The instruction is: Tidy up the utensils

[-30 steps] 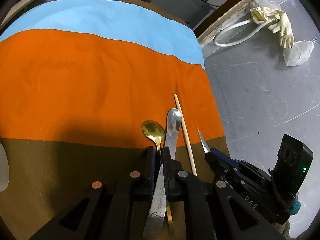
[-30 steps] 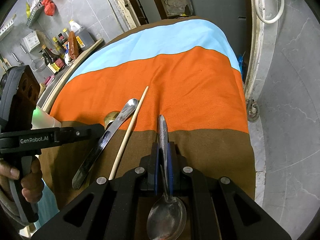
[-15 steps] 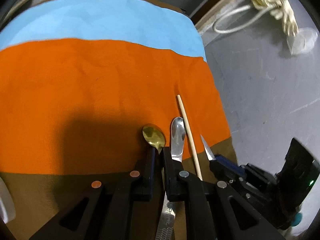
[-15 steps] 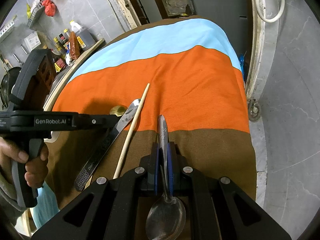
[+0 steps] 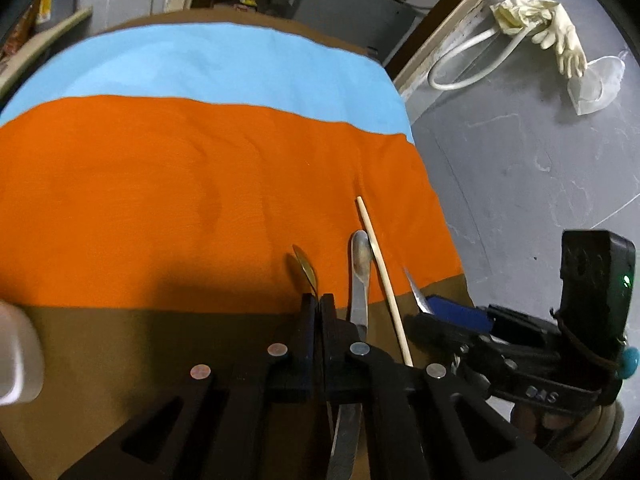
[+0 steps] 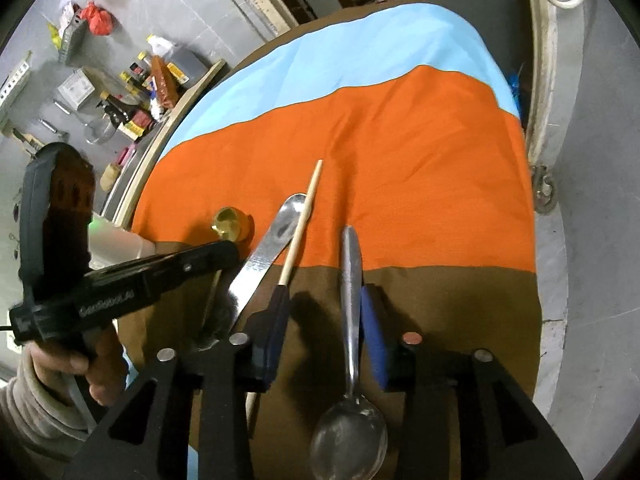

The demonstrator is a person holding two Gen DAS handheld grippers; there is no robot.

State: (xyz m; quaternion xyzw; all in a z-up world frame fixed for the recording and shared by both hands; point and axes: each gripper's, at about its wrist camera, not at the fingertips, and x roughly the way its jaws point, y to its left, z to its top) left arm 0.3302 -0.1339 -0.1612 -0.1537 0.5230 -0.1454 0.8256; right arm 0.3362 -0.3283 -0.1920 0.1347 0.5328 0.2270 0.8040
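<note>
My right fingers (image 6: 320, 320) are opening off the silver spoon (image 6: 350, 296); earlier clamped. Left fingers (image 5: 318, 300) are pinching the gold spoon (image 5: 306, 266).

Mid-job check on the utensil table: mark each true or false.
1. The left tool is shut on the gold spoon. True.
2. The right tool is clamped tight on the silver spoon. False: its jaws are opening, and the spoon lies loose between them.
3. The chopstick lies between the flat silver utensil and the silver spoon. True.
4. The silver spoon's bowl points toward the blue stripe. False: the bowl is at the near end, under the right tool.
5. The chopstick rests on the blue stripe. False: it spans orange and brown.
</note>
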